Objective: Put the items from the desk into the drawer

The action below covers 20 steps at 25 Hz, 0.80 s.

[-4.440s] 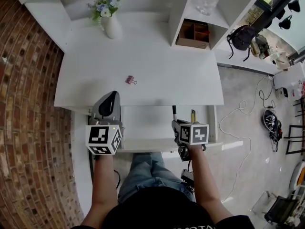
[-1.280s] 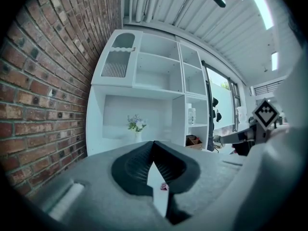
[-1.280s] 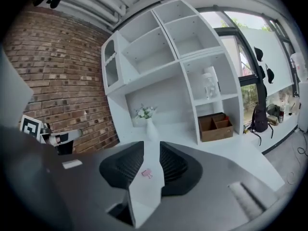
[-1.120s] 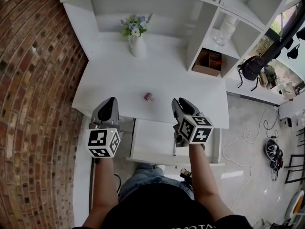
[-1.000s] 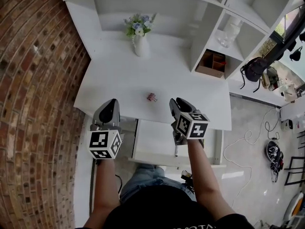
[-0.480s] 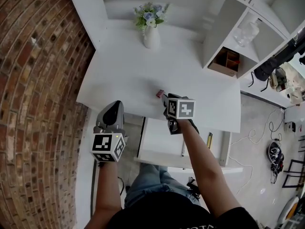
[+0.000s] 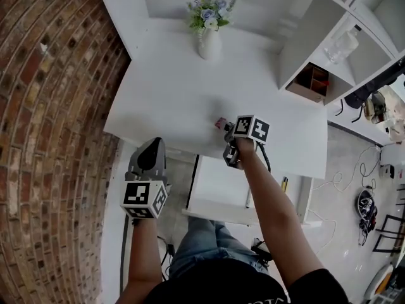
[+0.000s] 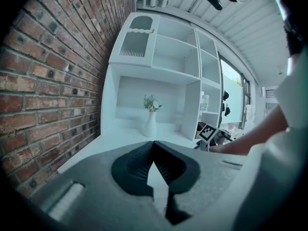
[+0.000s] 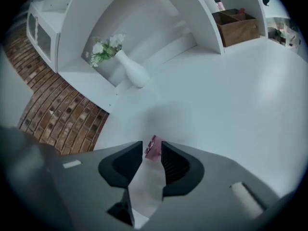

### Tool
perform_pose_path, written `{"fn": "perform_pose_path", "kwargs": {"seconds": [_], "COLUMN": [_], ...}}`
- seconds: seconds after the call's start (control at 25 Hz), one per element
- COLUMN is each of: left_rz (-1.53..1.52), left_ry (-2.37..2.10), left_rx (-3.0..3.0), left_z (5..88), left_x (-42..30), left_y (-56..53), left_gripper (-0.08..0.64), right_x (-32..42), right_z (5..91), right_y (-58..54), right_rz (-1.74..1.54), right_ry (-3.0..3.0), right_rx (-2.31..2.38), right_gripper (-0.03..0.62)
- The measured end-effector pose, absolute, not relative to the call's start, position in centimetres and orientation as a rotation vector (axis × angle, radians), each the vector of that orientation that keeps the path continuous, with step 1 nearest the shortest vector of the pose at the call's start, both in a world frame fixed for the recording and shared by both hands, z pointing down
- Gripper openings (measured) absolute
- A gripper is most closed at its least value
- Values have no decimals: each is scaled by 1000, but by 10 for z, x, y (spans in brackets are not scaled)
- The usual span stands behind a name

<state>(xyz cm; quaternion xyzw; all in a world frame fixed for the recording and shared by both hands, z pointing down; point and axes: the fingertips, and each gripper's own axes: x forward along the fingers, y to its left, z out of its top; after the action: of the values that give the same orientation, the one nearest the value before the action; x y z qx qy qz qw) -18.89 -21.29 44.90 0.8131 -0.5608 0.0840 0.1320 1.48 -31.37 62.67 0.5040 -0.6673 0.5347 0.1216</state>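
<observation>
A small pink binder clip [image 7: 220, 123] lies on the white desk [image 7: 171, 94] near its front edge. My right gripper [image 7: 226, 129] reaches down to it from over the drawer. In the right gripper view the clip [image 9: 153, 147] sits between the tips of the right gripper [image 9: 152, 151]; the jaws have just opened a little and stand apart, not pressing on it. My left gripper [image 7: 152, 145] hangs left of the drawer, below the desk edge, its jaws [image 8: 153, 143] shut on nothing. The drawer [image 7: 218, 185] stands pulled out, with a pen and a yellowish item at its right side.
A white vase of flowers [image 7: 210, 43] stands at the back of the desk. Shelves on the right hold a wooden box [image 7: 310, 84] and a glass jar [image 7: 345, 43]. A brick wall [image 7: 50, 138] runs along the left. The person's legs are under the drawer.
My right gripper has gone forward and down from above the drawer to the pink clip on the desk, rolling as it went. My left gripper has sunk a little.
</observation>
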Motion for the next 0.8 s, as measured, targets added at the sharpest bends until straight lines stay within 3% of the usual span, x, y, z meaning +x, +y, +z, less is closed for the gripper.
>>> {"fn": "perform_pose_path", "kwargs": {"seconds": [0.04,0.12,0.2,0.8], "left_rz": [247,253,249,178], "left_ry": [-1630,-1636,-1644,-1648], "left_rx": [2354,2348,2344,2386], "left_z": [450,452,452,426], "left_x": [-191,-193,-196,-175], "left_y": [-213,-213,-213,-214], "left_gripper": [3,3,3,3], "right_x": [15,15,9,11], "right_z": [628,626,617,542], "right_y": [-314,-316,-318,-266], "right_rz": [1563,1558,1543,1242], "right_ry": [-1938,-1954,-2012,-2254], "right_rx": [1480,1487,1458,1355], "right_gripper": [135,52,18,17]}}
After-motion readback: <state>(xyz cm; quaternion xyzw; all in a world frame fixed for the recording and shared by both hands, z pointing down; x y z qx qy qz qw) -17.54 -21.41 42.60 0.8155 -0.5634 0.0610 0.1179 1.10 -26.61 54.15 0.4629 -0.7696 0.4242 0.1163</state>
